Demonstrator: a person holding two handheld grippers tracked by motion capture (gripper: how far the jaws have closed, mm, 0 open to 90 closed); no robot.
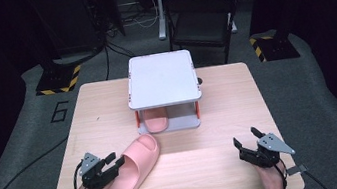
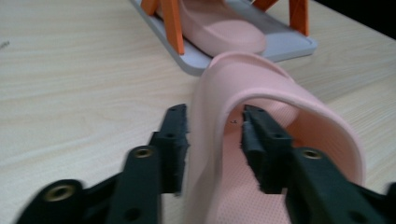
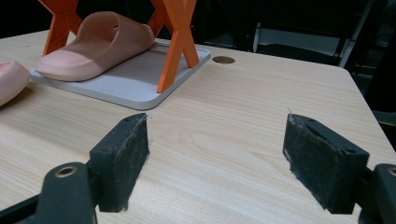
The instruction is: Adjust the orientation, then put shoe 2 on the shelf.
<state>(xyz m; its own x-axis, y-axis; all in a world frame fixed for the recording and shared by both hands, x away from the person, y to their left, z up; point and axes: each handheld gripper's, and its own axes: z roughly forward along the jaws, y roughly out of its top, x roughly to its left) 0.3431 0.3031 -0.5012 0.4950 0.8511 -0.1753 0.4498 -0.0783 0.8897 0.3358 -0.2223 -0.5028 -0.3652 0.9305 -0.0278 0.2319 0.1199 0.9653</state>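
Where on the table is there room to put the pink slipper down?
Bare wood lies between the slipper and the right gripper, and on both sides of the grey rack. It is crowded by the left gripper and the rack's front.

Right tool (image 3: 217, 163) hangs low over the bare wood of the table (image 3: 243, 135), its two black jaws spread wide with nothing between them. Ahead, toward the far-left part of the table, a grey rack base (image 3: 135, 81) lies flat, and a pink slipper (image 3: 95, 42) rests on it, toe pointing left, between orange crossed legs (image 3: 175, 37). At the left edge, the rounded tip of a second pink slipper (image 3: 11, 79) lies on the table just beside the base. A round hole (image 3: 223, 59) sits in the tabletop near the far edge, and a dark chair (image 3: 308, 44) stands beyond it.
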